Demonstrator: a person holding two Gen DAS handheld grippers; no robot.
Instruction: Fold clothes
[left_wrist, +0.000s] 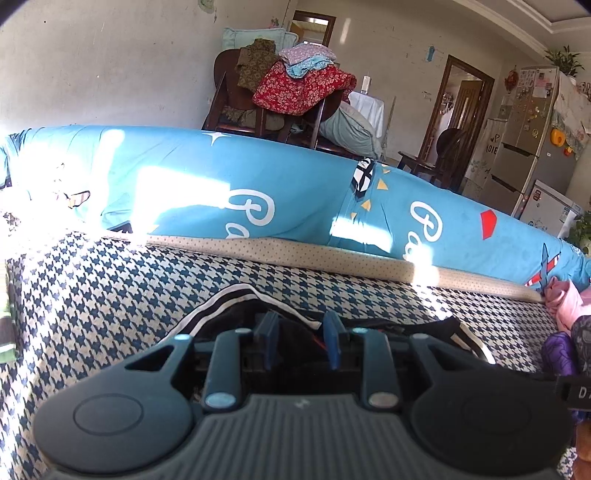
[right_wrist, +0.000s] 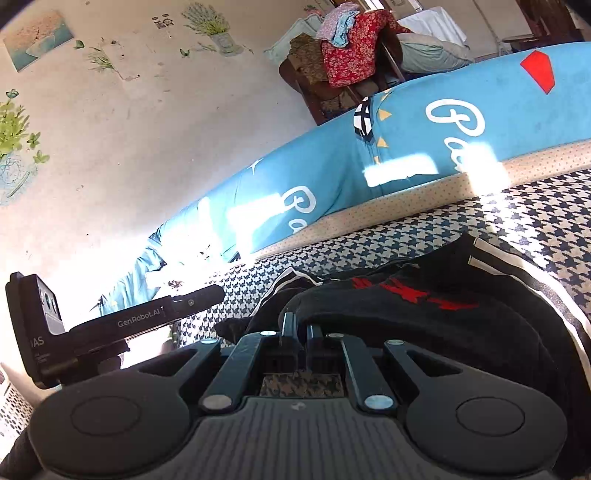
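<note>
The sofa seat (left_wrist: 110, 280), covered in a dark-and-cream houndstooth cloth, lies under and ahead of both sets of fingers. Beyond the fingers a long blue cushion (left_wrist: 280, 184) with white lettering runs along the back of the seat. Behind that cushion stands a dark wooden chair (left_wrist: 236, 99) heaped with folded cloths, a red flowered one on top.

A black garment (right_wrist: 424, 310) with white stripes and a red mark lies crumpled on the seat, right at the fingertips of both tools. The right gripper (right_wrist: 300, 328) points forward and somewhat down, its fingers pressed nearly together on a fold of this black cloth, which humps up just beyond them and spreads off to their right. The left gripper (left_wrist: 301, 332) also tilts down toward the seat; its blue fingers (left_wrist: 330, 334) stand narrowly apart with black cloth bunched between them, pinching it, and the striped edge lies just past the tips. In the right wrist view the left gripper's body shows to the left of the right fingers, lifted above the seat. A pink cloth (left_wrist: 563, 302) lies far to the right of the left fingers.
</note>
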